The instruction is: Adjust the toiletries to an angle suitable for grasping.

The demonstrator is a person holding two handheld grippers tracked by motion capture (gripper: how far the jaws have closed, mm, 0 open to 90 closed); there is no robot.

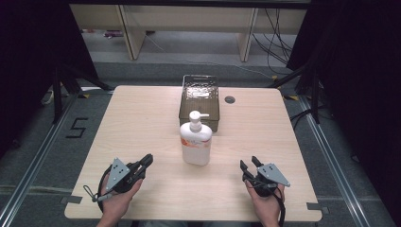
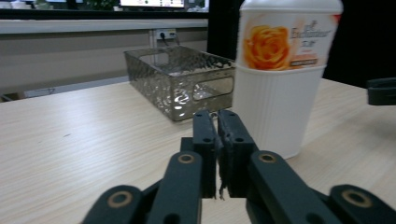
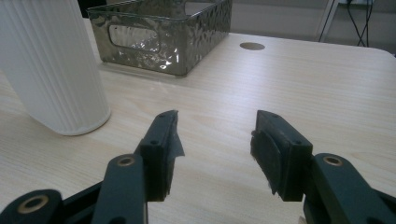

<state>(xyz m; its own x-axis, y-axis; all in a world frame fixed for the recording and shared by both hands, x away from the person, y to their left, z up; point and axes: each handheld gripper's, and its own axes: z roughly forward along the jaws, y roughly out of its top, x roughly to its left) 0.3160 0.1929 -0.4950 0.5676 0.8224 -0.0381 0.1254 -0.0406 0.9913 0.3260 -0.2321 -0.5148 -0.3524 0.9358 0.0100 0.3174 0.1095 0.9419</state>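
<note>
A white pump bottle (image 1: 195, 140) with an orange flower label stands upright in the middle of the wooden table (image 1: 142, 123). Directly behind it sits a clear grey plastic basket (image 1: 199, 100), apparently empty. My left gripper (image 1: 147, 161) rests on the table at the front left, jaws shut with nothing between them (image 2: 217, 122); the bottle (image 2: 280, 70) stands just ahead and to its right. At the front right my right gripper (image 1: 250, 163) lies on the table, open and empty (image 3: 217, 135), with the bottle (image 3: 51, 65) to its left and the basket (image 3: 163, 35) beyond.
A round cable hole (image 1: 230, 100) is in the table right of the basket. Dark curtains and stand legs flank the table. Desk legs and cables show on the floor beyond the far edge.
</note>
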